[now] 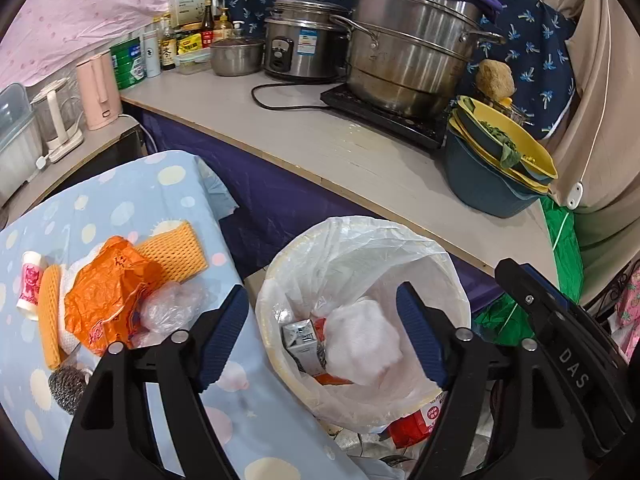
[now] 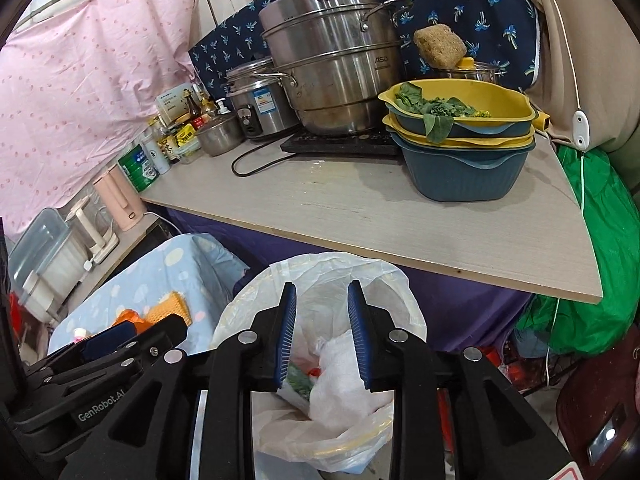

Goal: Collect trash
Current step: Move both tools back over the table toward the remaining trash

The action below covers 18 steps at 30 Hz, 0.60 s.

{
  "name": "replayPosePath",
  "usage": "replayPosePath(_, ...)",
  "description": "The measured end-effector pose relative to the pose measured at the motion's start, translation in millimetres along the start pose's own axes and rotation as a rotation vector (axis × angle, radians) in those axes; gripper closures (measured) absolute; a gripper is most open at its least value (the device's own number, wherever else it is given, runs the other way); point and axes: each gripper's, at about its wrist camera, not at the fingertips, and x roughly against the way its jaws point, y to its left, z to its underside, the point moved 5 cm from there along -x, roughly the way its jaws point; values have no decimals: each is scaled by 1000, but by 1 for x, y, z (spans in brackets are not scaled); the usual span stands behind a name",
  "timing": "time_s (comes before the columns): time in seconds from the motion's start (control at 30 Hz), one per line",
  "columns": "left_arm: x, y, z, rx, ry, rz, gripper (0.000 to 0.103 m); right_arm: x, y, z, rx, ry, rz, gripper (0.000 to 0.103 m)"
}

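A round trash bin (image 1: 460, 304) lined with a clear plastic bag holds a crumpled white wad (image 1: 364, 344), a small silver carton (image 1: 302, 340) and orange scraps. My left gripper (image 1: 324, 304) is open and empty, above the bin's left side. My right gripper (image 2: 322, 292) is open and empty over the same bin (image 2: 412, 312). On the blue dotted table (image 1: 172, 188) lie an orange plastic bag (image 1: 108, 292), orange foam nets (image 1: 176, 252), a clear wrapper (image 1: 172, 304), a small paper cup (image 1: 30, 284) and a steel scrubber (image 1: 66, 388).
A beige counter (image 1: 320, 140) behind the bin carries a steel steamer pot (image 1: 408, 56), rice cooker (image 1: 304, 40), bottles and stacked yellow and blue basins (image 1: 492, 168) with greens. A pink kettle (image 1: 98, 88) stands left. Red packaging (image 1: 416, 424) lies on the floor by the bin.
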Motion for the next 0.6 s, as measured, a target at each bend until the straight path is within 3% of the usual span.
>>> replayPosePath(0.27, 29, 28, 8, 31, -53, -80, 27, 21, 26, 10, 47, -20, -21, 66)
replayPosePath(0.6, 58, 104, 45, 168, -12, -186, 26, 33, 76, 34, 108, 6, -86, 65)
